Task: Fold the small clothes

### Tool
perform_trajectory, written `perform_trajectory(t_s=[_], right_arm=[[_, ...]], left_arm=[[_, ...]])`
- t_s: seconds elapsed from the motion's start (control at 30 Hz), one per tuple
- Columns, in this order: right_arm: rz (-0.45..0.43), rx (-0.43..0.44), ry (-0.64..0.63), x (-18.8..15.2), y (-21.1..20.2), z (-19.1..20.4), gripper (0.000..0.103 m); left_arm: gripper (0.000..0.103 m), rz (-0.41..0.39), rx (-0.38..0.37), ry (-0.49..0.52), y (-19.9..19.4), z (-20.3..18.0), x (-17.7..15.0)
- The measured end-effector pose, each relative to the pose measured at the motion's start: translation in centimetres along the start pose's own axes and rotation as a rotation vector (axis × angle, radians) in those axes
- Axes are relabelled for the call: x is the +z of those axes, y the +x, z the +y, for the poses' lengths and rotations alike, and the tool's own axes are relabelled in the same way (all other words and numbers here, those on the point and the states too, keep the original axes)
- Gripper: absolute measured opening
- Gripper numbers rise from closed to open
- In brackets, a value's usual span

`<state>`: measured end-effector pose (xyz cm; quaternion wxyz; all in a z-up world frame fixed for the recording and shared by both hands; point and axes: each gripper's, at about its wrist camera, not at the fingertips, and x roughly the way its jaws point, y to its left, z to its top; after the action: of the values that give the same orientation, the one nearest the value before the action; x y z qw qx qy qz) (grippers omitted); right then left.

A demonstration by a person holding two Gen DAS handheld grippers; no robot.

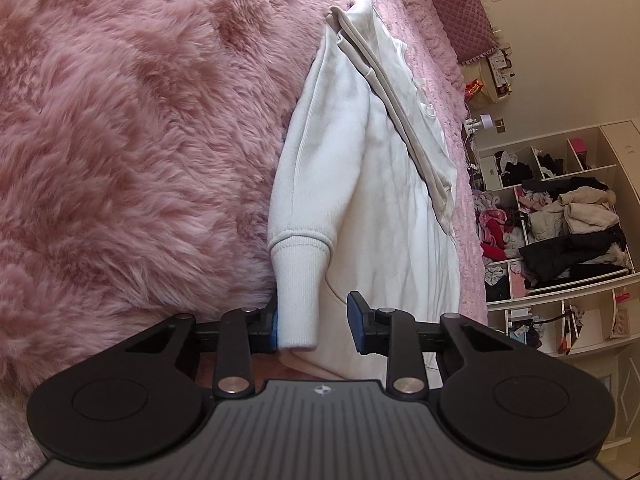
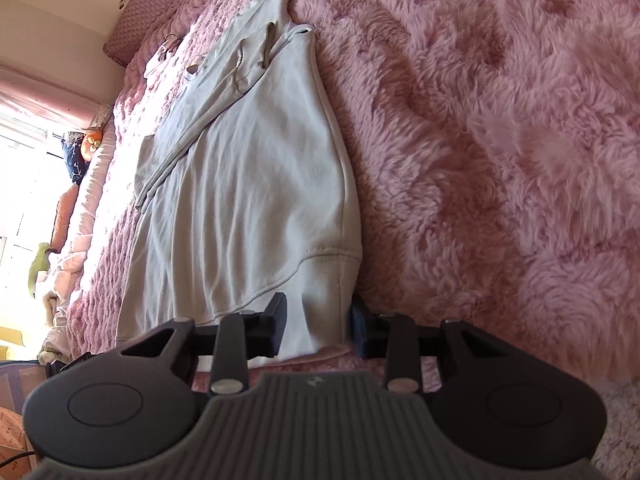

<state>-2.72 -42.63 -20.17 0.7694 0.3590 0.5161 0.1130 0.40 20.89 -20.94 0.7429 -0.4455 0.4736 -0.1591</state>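
Already the white sweatshirt (image 1: 372, 200) lies half-folded on the pink furry bed (image 1: 140, 140), sleeves seemingly tucked in; left hand-held gripper (image 1: 316, 322) and right hand-held gripper (image 2: 318, 326) gape open around cuff (image 1: 298, 288) and hem corner (image 2: 320, 300), final fold undone.

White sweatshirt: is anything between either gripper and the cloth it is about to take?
Nothing visible. The left gripper is open with the ribbed cuff of the white sweatshirt already between its fingers. The right gripper is open astride the hem corner. Only the pink furry blanket lies underneath.
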Motion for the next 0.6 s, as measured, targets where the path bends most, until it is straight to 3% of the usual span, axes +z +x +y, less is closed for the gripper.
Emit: perform_trajectory(t_s=[0.03, 0.13, 0.27, 0.4, 0.6], right_arm=[[0.0, 0.002, 0.005, 0.1, 0.1, 0.0, 0.008], [-0.008, 0.007, 0.004, 0.2, -0.1, 0.1, 0.004], [-0.021, 0.033, 0.004, 0.7, -0.6, 0.8, 0.003], [-0.057, 0.092, 0.033, 1.7, -1.4, 1.8, 0.003], [-0.17, 0.158, 0.062, 4.4, -2.4, 4.0, 0.003]], left_arm=[[0.034, -0.003, 0.0, 0.001, -0.1, 0.0, 0.0], [0.034, -0.025, 0.003, 0.018, -0.3, -0.5, -0.2], [0.007, -0.062, -0.002, 0.046, -0.7, -1.8, -0.2], [0.005, -0.103, -0.041, 0.063, -0.9, -3.2, 0.1], [0.004, -0.152, -0.175, 0.042, -0.4, -5.0, 2.2]])
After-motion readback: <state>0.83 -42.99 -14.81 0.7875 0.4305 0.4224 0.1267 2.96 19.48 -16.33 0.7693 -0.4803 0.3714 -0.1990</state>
